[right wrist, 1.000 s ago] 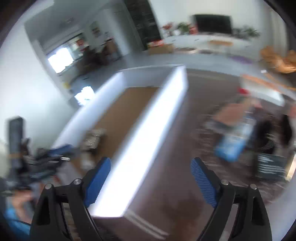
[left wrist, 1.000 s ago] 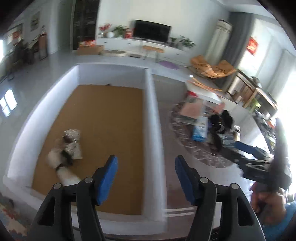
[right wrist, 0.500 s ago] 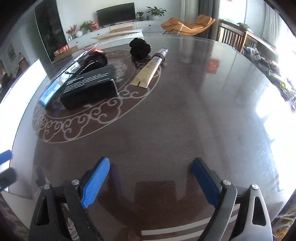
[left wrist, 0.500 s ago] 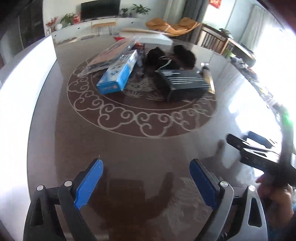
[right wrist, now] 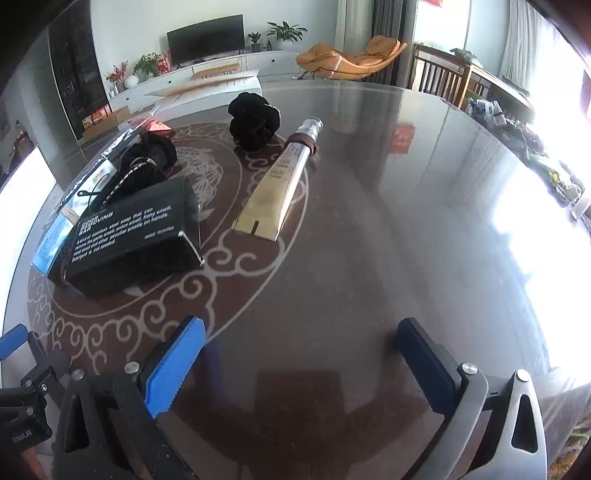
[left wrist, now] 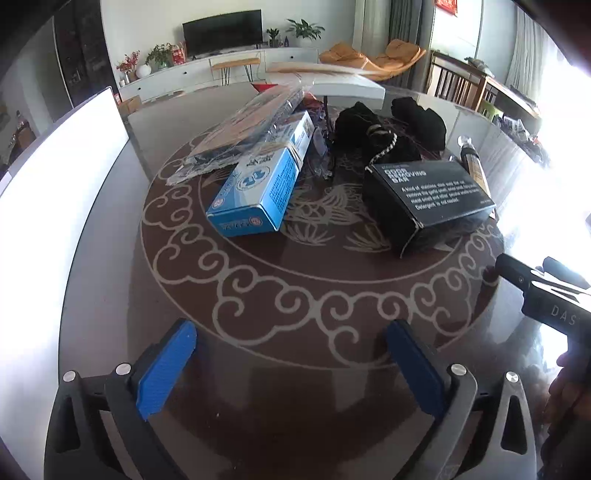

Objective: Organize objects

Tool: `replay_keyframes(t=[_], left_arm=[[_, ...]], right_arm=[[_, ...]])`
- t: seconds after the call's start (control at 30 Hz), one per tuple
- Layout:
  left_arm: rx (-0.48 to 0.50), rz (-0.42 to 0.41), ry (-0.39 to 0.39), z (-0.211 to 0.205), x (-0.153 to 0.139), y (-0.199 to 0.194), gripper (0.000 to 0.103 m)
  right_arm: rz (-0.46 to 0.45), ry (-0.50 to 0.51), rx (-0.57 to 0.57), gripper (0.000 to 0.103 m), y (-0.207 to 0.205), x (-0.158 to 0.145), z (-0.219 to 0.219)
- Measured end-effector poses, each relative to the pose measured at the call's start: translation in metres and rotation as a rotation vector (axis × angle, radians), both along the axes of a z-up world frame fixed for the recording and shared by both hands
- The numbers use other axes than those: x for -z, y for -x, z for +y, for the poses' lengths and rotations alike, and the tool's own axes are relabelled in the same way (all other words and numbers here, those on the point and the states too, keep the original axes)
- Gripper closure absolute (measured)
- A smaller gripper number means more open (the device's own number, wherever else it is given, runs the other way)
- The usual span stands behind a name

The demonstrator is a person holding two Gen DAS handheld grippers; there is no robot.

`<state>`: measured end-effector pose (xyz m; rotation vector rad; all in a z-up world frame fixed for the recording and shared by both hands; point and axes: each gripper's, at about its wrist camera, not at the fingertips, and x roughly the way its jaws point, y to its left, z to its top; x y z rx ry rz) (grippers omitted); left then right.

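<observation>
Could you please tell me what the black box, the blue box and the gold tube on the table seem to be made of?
The black box looks like matte printed cardboard, with folded edges and white lettering. The blue box seems glossier printed card, its top catching the light. The gold tube appears to be soft metal or laminate with a crimped flat end, probably a metallic cap; which one I cannot tell.

A television (left wrist: 222, 31) faces an orange lounge chair (left wrist: 369, 59).

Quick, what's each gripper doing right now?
Left gripper: open, just widened, nothing between its jaws.
Right gripper: open, just widened, nothing between its jaws.
</observation>
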<state>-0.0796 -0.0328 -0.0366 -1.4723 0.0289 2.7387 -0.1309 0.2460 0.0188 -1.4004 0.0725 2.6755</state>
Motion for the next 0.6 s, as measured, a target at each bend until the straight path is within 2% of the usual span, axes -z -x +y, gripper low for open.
replay_keyframes(t=[0.6], left_arm=[[0.000,0.024,-0.001,0.0007,-0.0002,-0.0053,0.000]], right_arm=[[0.012,-0.001,0.001,0.000,0.0015,0.0026,-0.0025]])
